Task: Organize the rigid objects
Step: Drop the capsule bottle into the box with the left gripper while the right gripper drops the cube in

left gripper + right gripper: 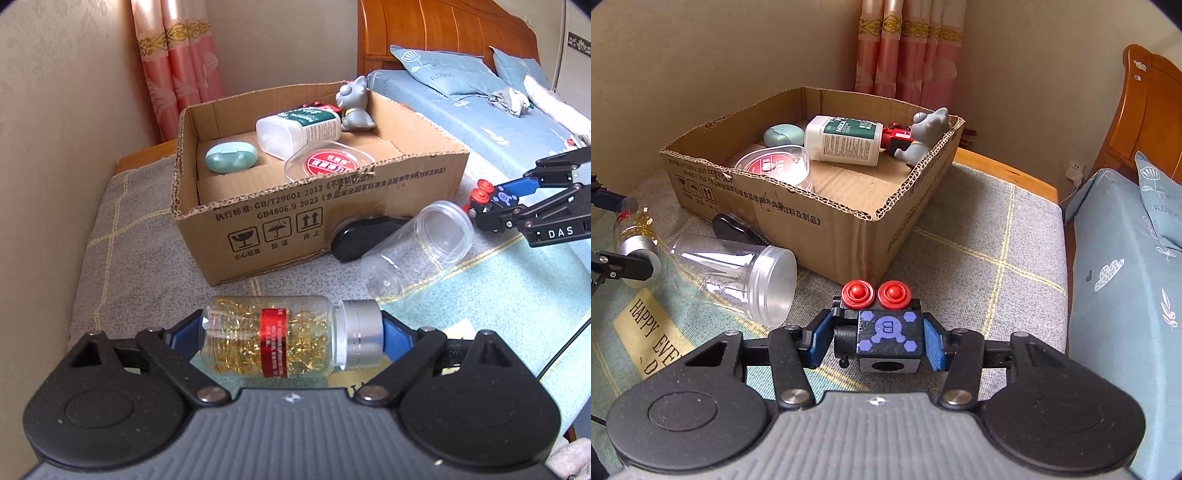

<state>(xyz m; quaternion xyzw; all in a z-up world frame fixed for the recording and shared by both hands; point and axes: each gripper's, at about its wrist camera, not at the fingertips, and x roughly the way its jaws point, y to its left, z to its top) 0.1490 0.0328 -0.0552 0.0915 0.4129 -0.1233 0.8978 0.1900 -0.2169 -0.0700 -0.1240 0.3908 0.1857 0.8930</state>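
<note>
My left gripper (291, 338) is shut on a clear pill bottle (273, 338) of yellow capsules with a red label and silver cap, held sideways above the blanket in front of the cardboard box (280, 221). My right gripper (875, 341) is shut on a small black toy robot (886, 338) with two red knobs and a blue face, held right of the box (831, 225); it also shows in the left wrist view (498, 195). The box holds a white bottle (299, 129), a teal case (231, 157), a round clear container with a red label (327, 160) and a grey cat figure (354, 105).
An empty clear jar (417, 251) lies on its side on the blanket beside the box, next to a black oval object (365, 232). A bed with blue bedding (480, 110) is to the right. Wall and pink curtain (177, 62) stand behind the box.
</note>
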